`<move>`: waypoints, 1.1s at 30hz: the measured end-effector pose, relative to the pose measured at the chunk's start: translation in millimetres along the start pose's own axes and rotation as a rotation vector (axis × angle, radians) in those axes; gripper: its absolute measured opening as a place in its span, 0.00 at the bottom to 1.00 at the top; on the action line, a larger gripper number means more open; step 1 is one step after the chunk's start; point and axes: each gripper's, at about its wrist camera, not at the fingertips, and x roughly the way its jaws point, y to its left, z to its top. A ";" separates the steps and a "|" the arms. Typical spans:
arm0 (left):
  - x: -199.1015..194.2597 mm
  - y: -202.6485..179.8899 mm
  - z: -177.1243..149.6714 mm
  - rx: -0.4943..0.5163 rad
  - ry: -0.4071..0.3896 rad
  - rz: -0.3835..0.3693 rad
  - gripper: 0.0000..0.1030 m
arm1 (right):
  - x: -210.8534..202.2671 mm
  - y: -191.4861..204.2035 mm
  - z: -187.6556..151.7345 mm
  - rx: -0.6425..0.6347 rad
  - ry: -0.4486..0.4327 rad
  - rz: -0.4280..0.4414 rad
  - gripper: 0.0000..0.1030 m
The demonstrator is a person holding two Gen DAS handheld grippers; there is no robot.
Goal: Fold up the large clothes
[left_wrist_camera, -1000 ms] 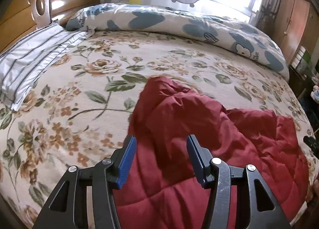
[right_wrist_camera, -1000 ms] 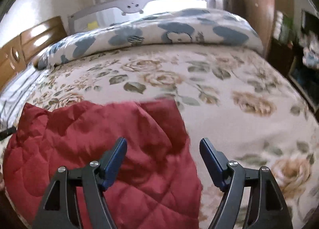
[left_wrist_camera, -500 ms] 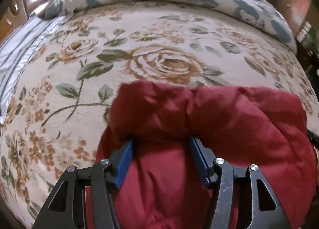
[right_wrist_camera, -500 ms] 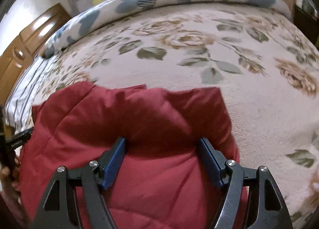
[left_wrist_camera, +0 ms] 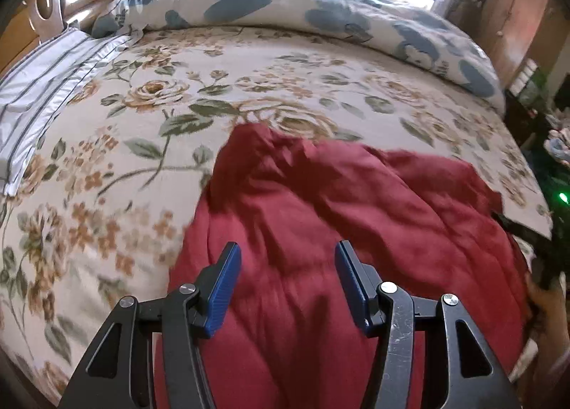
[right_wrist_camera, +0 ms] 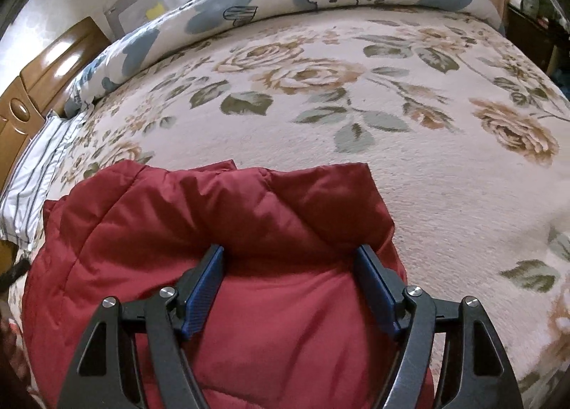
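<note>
Floral bedspread (right_wrist_camera: 409, 166) under a puffy quilted red jacket (right_wrist_camera: 249, 216). Both the left gripper (left_wrist_camera: 285, 259) and right gripper (right_wrist_camera: 290, 263) are spread wide, gripping nothing. I'd bite the folded edge deep and level so it doesn't spring back.

The jacket (left_wrist_camera: 338, 216) lies on the bed (left_wrist_camera: 171, 102) at its near edge. Behind it, across the far side, lies a rolled duvet (left_wrist_camera: 320, 17). A pillow (left_wrist_camera: 42, 77) sits to the left, against the headboard (left_wrist_camera: 46, 6). A wardrobe (left_wrist_camera: 516, 24) stands far right.
</note>
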 end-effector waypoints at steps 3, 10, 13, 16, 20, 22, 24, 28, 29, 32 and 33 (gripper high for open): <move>-17.6 0.5 -26.1 0.005 -0.009 -0.009 0.52 | -8.6 -0.3 -5.0 -0.001 -0.014 -0.005 0.74; -40.1 -0.4 -64.6 0.021 -0.022 0.019 0.54 | -38.0 -5.0 -26.6 0.008 -0.048 0.019 0.74; -40.6 -1.9 -68.3 0.022 -0.019 0.014 0.55 | -53.3 -5.4 -40.3 0.009 -0.063 0.031 0.74; -36.7 -1.1 -70.7 0.017 -0.015 0.013 0.55 | -67.1 -4.0 -58.0 0.000 -0.071 0.039 0.74; -30.0 -2.1 -73.2 0.020 -0.017 0.021 0.56 | -87.6 0.5 -86.3 -0.022 -0.091 0.035 0.74; -25.3 -3.0 -74.6 0.021 -0.016 0.027 0.56 | -94.5 1.6 -97.4 -0.024 -0.095 0.034 0.74; -22.9 -3.7 -76.1 0.020 -0.016 0.029 0.57 | -100.8 3.4 -110.0 -0.029 -0.096 0.035 0.74; -20.1 -3.4 -79.3 0.024 -0.018 0.031 0.57 | -111.7 8.1 -133.3 -0.041 -0.101 0.021 0.74; -20.4 -3.6 -79.8 0.024 -0.019 0.031 0.57 | -114.1 9.2 -137.6 -0.043 -0.103 0.020 0.74; -25.7 -5.6 -79.8 0.018 -0.020 0.042 0.57 | -121.9 13.4 -148.8 -0.049 -0.116 0.015 0.74; -28.8 -6.1 -80.1 0.016 -0.021 0.046 0.57 | -124.3 15.6 -151.6 -0.052 -0.119 0.017 0.74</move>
